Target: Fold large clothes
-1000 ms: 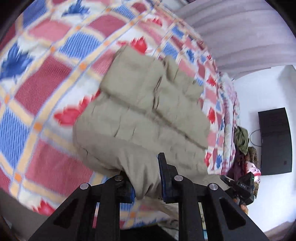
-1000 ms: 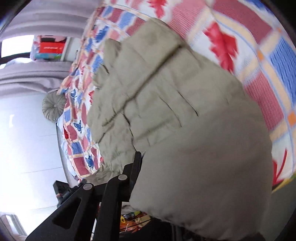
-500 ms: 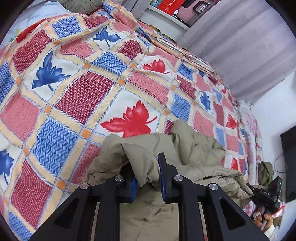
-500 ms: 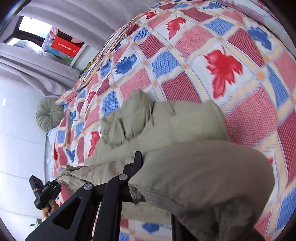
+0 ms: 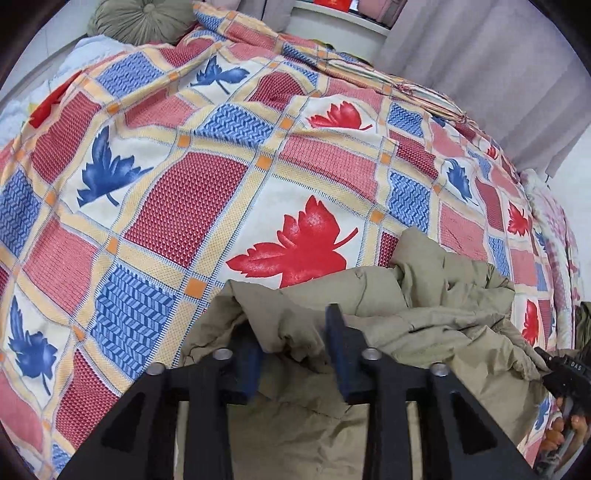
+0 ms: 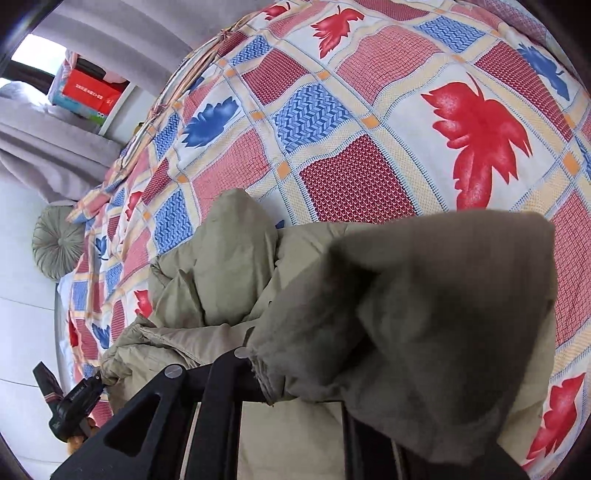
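Left claw (image 5: 295, 350) is opening, a jacket (image 5: 424, 314) fold loose between its fingers; right claw (image 6: 295, 373) is opening under draped jacket, grip unclear, over the quilt (image 5: 184, 184).

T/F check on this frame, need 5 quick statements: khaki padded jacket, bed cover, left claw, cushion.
1. The khaki padded jacket lies on a patchwork bed cover printed with red and blue leaves. True.
2. The left claw is clamped tight on the jacket. False: its jaws are opening, with a fold of the jacket loose between them.
3. A fold of the jacket drapes over the right claw. True.
4. The jacket is spread flat with both sleeves laid out. False: it sits bunched in a rumpled heap.
5. A round olive pleated cushion with a centre button rests on top of the jacket. False: it sits at the far end of the bed, apart from the jacket.
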